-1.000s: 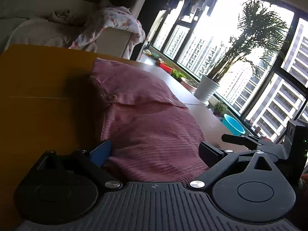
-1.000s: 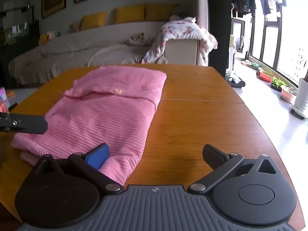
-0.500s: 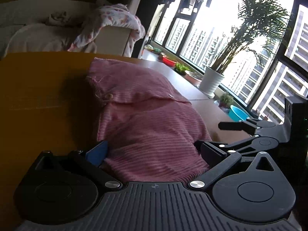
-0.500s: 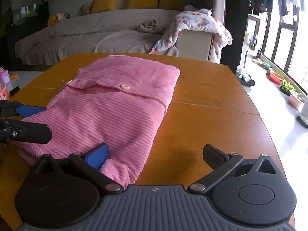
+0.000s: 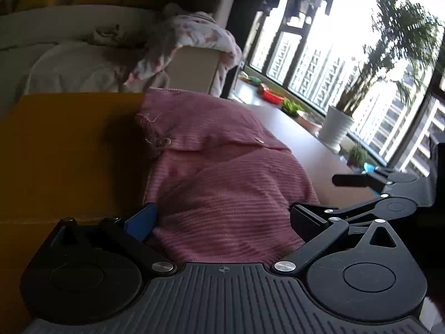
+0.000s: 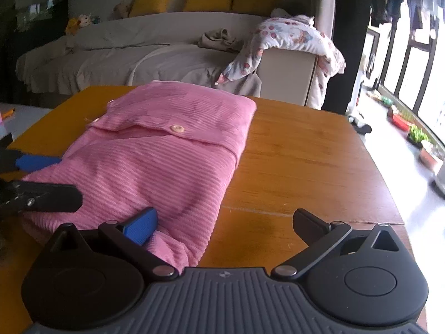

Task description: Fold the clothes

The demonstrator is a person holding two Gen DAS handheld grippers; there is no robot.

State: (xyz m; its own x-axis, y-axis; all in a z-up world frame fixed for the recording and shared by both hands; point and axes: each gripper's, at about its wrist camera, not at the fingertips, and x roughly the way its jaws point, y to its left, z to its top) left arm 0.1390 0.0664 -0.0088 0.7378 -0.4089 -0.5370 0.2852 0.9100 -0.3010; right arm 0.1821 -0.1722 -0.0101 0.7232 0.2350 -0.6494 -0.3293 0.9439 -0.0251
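A pink ribbed garment (image 6: 167,161) with a button lies folded on the wooden table (image 6: 300,167). In the left wrist view the garment (image 5: 222,189) fills the middle, its near edge bulging between the spread fingers of my left gripper (image 5: 222,218), which is open. My right gripper (image 6: 225,222) is open at the garment's near right corner, its blue pad (image 6: 141,222) touching the cloth and its other finger over bare wood. The left gripper (image 6: 47,179) shows at the garment's left edge, and the right gripper (image 5: 370,181) at the right of the left wrist view.
Behind the table stands a grey-covered sofa (image 6: 125,55) with yellow cushions and a floral blanket (image 6: 292,41) over its arm. Potted plants (image 5: 336,125) line the window at right. Bare wood runs to the table's right edge (image 6: 383,183).
Both grippers have moved forward, closer over the near end of the garment. The cloth's near edge now bulges up a little between the left fingers. Both stay open.
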